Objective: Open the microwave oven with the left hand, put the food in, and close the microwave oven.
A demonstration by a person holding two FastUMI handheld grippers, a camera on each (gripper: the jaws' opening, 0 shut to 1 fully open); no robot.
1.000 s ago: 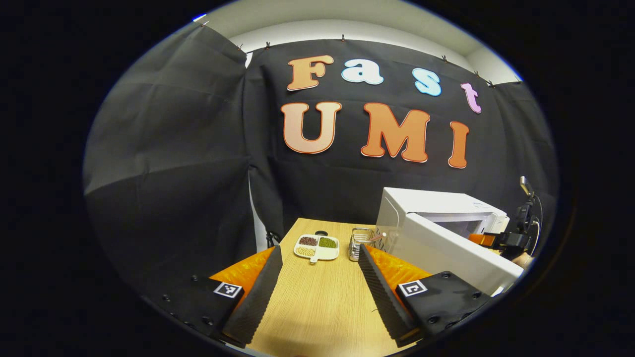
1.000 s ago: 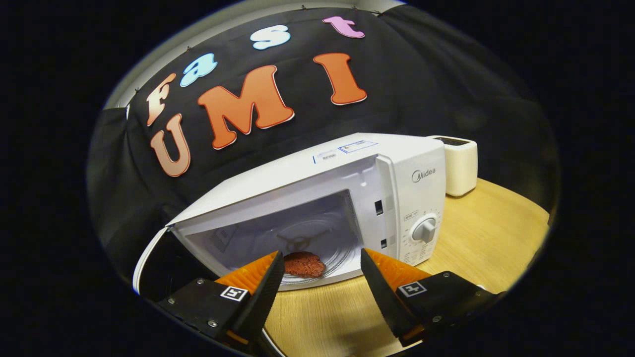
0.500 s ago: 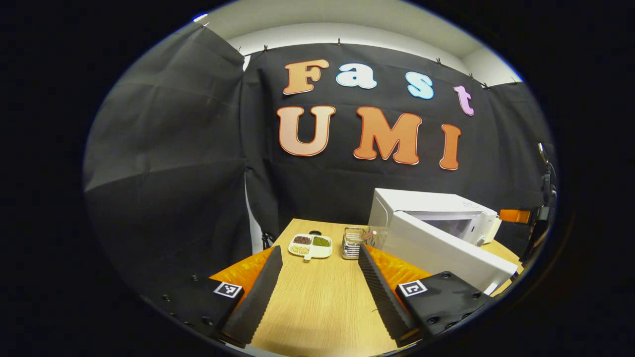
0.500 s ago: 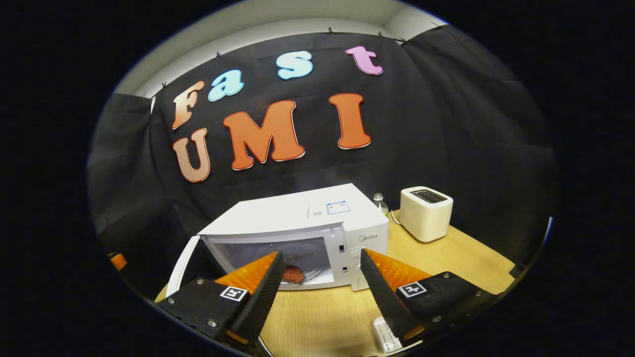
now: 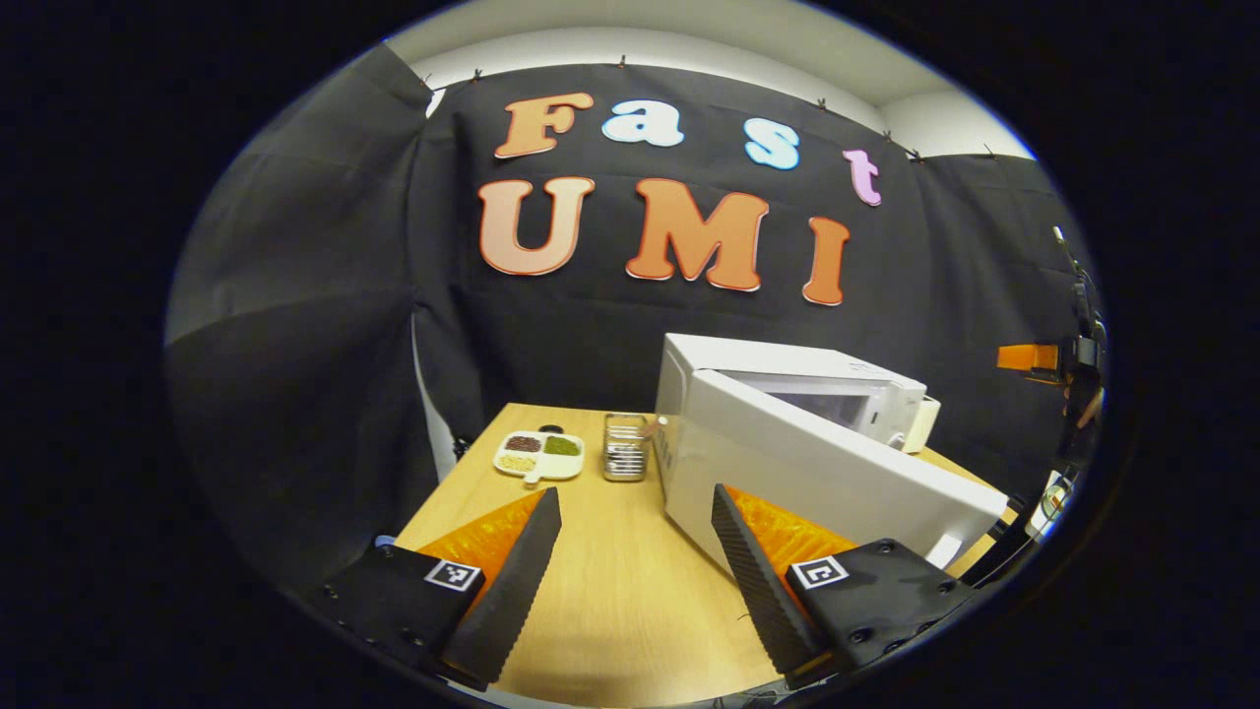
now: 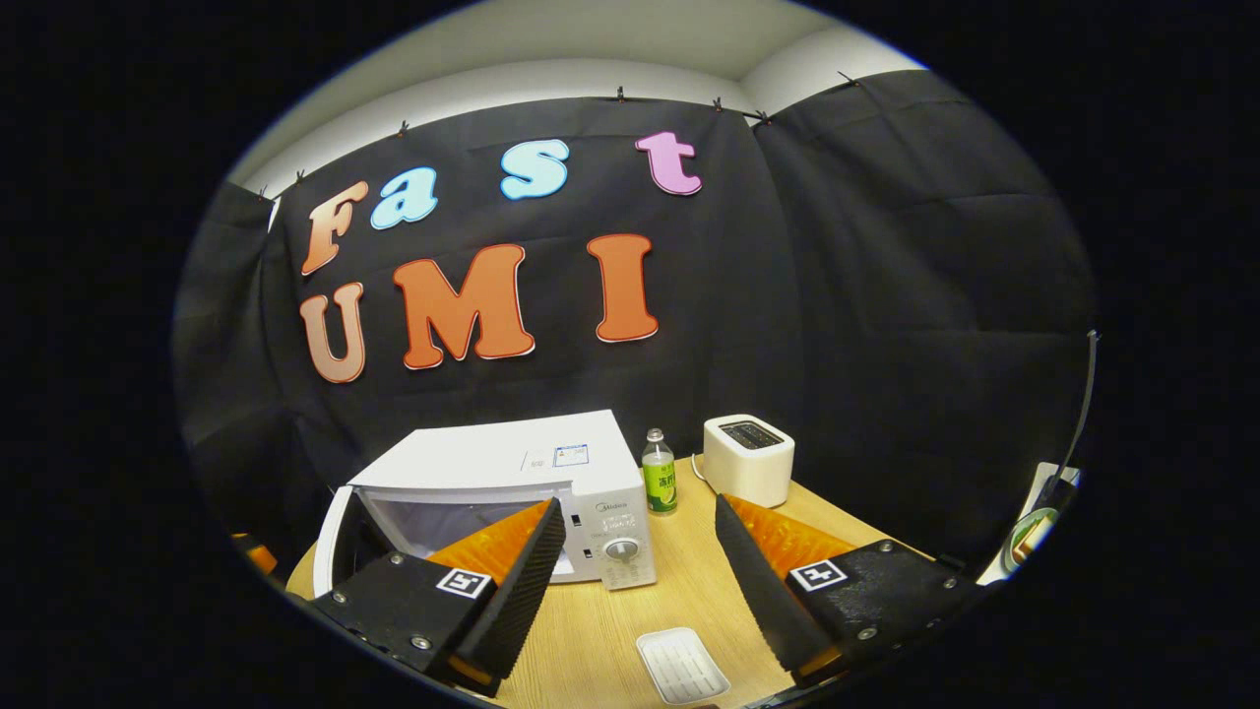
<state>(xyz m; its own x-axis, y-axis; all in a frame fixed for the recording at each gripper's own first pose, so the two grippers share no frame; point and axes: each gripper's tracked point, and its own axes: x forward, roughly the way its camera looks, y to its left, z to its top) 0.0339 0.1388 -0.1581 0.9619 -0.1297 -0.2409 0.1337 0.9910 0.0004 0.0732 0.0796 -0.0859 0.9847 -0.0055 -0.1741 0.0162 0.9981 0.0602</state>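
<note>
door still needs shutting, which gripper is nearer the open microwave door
Left. The left gripper sits just short of the open microwave door, whose outer face looms beside its fingers. The right gripper is backed off, facing the microwave from farther away.

the microwave oven [image 6: 512,463] is white, with a small blue-edged sticker on its top and a pale grey dial on the front. the table [image 5: 610,581] is light wood with a fine grain. a white divided dish [image 5: 539,456] holds dark red, green and pale yellow portions. the toaster [image 6: 748,460] is cream white with a dark slot on top. the bottle [image 6: 659,483] is green with a white cap. the small tray [image 6: 681,666] is white and ribbed.
</note>
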